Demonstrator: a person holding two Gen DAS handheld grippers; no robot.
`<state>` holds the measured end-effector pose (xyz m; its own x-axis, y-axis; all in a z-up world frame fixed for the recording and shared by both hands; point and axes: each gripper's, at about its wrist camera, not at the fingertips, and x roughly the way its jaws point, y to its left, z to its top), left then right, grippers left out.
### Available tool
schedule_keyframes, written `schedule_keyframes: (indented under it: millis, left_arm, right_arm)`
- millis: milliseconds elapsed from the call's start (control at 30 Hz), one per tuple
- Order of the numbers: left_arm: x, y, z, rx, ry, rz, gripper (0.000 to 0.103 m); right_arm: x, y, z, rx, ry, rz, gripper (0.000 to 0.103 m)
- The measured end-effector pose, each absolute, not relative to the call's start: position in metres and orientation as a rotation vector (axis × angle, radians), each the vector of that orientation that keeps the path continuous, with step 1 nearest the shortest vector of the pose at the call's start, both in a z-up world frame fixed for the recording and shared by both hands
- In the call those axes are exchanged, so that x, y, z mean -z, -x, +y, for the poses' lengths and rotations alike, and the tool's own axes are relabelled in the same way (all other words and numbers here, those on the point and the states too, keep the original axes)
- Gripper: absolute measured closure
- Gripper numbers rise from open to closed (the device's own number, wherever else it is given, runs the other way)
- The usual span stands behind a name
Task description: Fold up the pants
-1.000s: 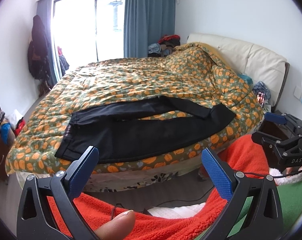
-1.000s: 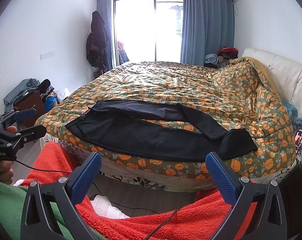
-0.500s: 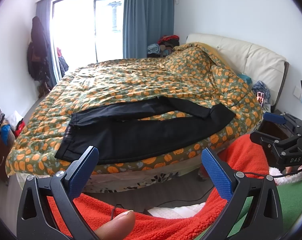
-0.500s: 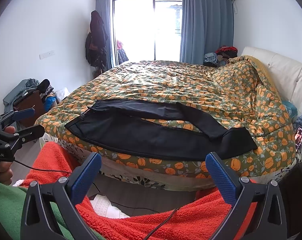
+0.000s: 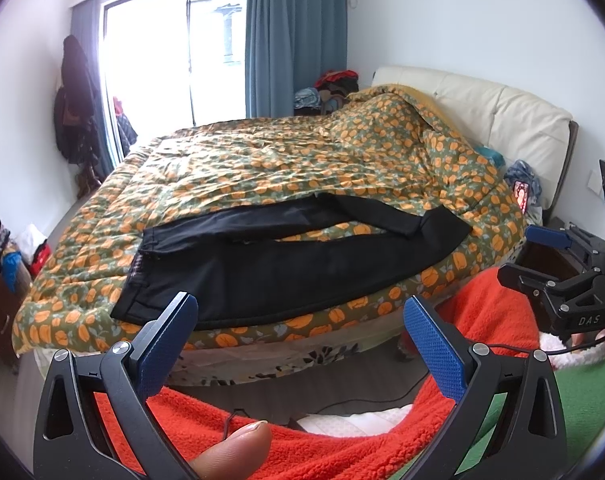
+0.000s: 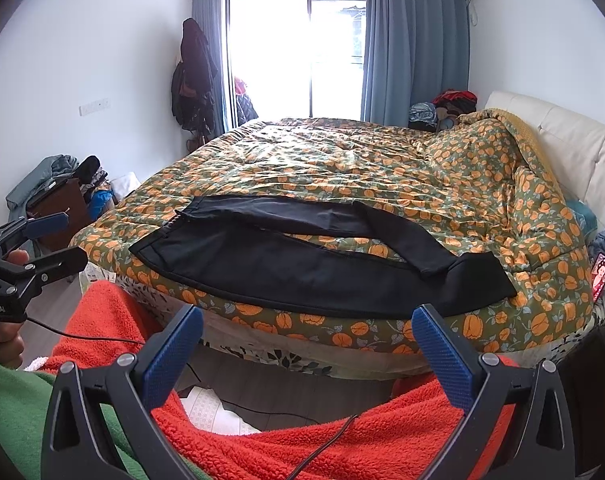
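Black pants (image 5: pixel 286 264) lie spread along the near edge of the bed, waistband at the left, legs running right; they also show in the right wrist view (image 6: pixel 322 268). The far leg lies apart from the near one, its end bent across toward the near cuff. My left gripper (image 5: pixel 298 312) is open and empty, held back from the bed over my red fleece lap. My right gripper (image 6: pixel 306 322) is open and empty, also short of the bed edge. Each gripper shows in the other's view, the right one (image 5: pixel 542 260) and the left one (image 6: pixel 42 236).
The bed has an orange-patterned green quilt (image 5: pixel 302 168) and a cream headboard (image 5: pixel 482 116) at the right. A phone (image 6: pixel 600 276) lies at the bed's right side. Clothes piles (image 6: pixel 62 184) and a dark cabinet stand at the left. Cables cross the floor.
Both views have shifted only slightly; the bed and pants sit a touch nearer. Both grippers stay open and empty.
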<state>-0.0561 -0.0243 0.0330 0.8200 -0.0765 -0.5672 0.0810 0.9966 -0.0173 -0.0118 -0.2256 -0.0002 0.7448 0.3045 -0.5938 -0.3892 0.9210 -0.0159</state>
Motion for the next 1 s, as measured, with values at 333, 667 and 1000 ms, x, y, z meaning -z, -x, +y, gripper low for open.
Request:
schedule_keyframes:
  millis: [333, 667, 1000]
  left_arm:
    - [-0.0331, 0.0563, -0.0258, 0.084, -0.011, 0.604, 0.0]
    - [-0.0327, 0.0568, -0.0274, 0.083, -0.01, 0.605, 0.0]
    - [-0.0326, 0.0569, -0.0272, 0.083, -0.011, 0.606, 0.0]
  right_arm:
    - [0.0022, 0.0107, -0.2255, -0.381, 0.141, 0.63, 0.0]
    - [0.0027, 0.0108, -0.226, -0.38, 0.14, 0.628, 0.0]
    - [0.0039, 0.0091, -0.2281, -0.369, 0.134, 0.632, 0.0]
